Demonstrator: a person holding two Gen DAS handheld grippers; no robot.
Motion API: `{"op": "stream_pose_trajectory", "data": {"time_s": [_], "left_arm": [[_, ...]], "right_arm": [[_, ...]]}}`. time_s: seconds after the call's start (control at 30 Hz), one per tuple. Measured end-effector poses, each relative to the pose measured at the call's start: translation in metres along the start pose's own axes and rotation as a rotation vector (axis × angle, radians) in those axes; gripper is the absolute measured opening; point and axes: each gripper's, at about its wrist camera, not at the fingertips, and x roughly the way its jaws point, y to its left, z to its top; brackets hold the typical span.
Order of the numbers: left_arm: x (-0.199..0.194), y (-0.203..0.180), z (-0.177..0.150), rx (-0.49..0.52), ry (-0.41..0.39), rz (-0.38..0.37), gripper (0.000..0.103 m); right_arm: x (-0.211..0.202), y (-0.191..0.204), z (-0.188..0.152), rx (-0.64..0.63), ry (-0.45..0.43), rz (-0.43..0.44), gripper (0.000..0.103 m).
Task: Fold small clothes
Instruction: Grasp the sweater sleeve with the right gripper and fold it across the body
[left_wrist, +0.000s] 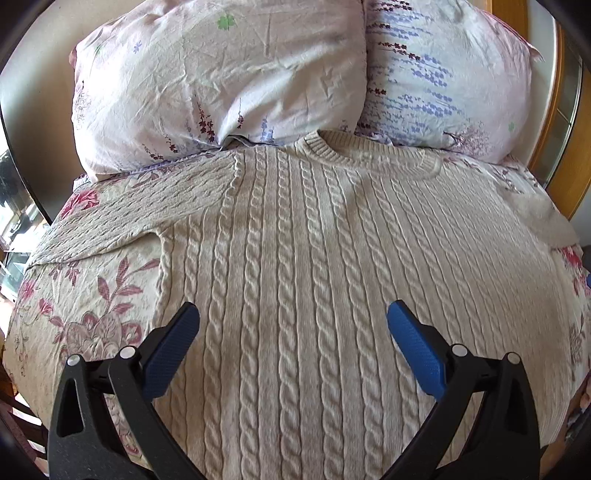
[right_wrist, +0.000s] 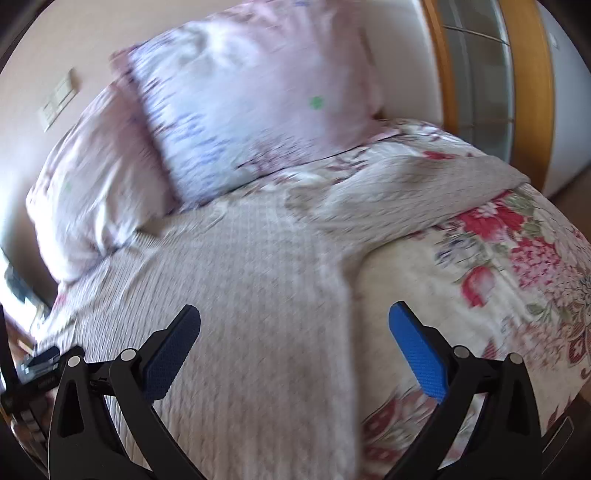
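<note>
A cream cable-knit sweater (left_wrist: 314, 240) lies flat, front up, on a floral bedspread (left_wrist: 85, 295), collar toward the pillows and left sleeve stretched out to the left. My left gripper (left_wrist: 293, 314) is open and empty, hovering over the sweater's lower body. In the right wrist view, which is motion-blurred, the sweater (right_wrist: 258, 295) fills the middle and its right sleeve (right_wrist: 406, 199) runs out to the right. My right gripper (right_wrist: 294, 314) is open and empty above the sweater's right side, near its edge.
Two pale floral pillows (left_wrist: 221, 81) (left_wrist: 443, 74) stand against the wall behind the collar. A wooden door frame (right_wrist: 528, 85) is at the right. The bedspread (right_wrist: 480, 277) drops off at the bed's right edge. A dark object (right_wrist: 40, 365) shows at the far left.
</note>
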Motion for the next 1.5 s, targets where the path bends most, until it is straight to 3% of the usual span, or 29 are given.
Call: {"op": "stream_pose_trajectory", "data": {"time_s": [0.07, 0.17, 0.27, 0.53, 0.7, 0.77, 0.83, 1.0, 1.2, 1.33, 1.5], "left_arm": [[0.011, 0.002, 0.011, -0.015, -0.026, 0.035, 0.101], [0.028, 0.005, 0.017, -0.02, -0.039, 0.103, 0.101], [0.041, 0.01, 0.015, -0.047, -0.015, 0.1, 0.101], [0.062, 0.015, 0.012, -0.071, 0.078, 0.121, 0.101], [0.067, 0.02, 0.011, -0.102, 0.102, 0.103, 0.101], [0.068, 0.019, 0.011, -0.1, 0.106, 0.105, 0.101], [0.068, 0.02, 0.011, -0.103, 0.109, 0.101, 0.101], [0.069, 0.021, 0.012, -0.111, 0.113, 0.091, 0.101], [0.069, 0.021, 0.011, -0.111, 0.113, 0.091, 0.101], [0.069, 0.021, 0.011, -0.111, 0.112, 0.091, 0.101], [0.069, 0.021, 0.011, -0.112, 0.112, 0.091, 0.101]], "right_arm": [[0.012, -0.04, 0.024, 0.14, -0.004, -0.003, 0.086], [0.034, -0.098, 0.046, 0.372, 0.009, 0.004, 0.072], [0.055, -0.139, 0.054, 0.541, 0.027, -0.003, 0.061], [0.081, -0.171, 0.068, 0.651, -0.012, -0.006, 0.045], [0.086, -0.179, 0.067, 0.671, -0.04, -0.017, 0.027], [0.086, -0.183, 0.064, 0.678, -0.047, -0.029, 0.011], [0.086, -0.184, 0.064, 0.675, -0.055, -0.017, 0.01], [0.062, -0.157, 0.08, 0.54, -0.161, 0.02, 0.009], [0.024, -0.074, 0.104, 0.283, -0.268, 0.211, 0.009], [0.026, -0.012, 0.09, 0.141, -0.195, 0.358, 0.009], [0.063, 0.045, 0.041, 0.031, 0.029, 0.423, 0.009]]}}
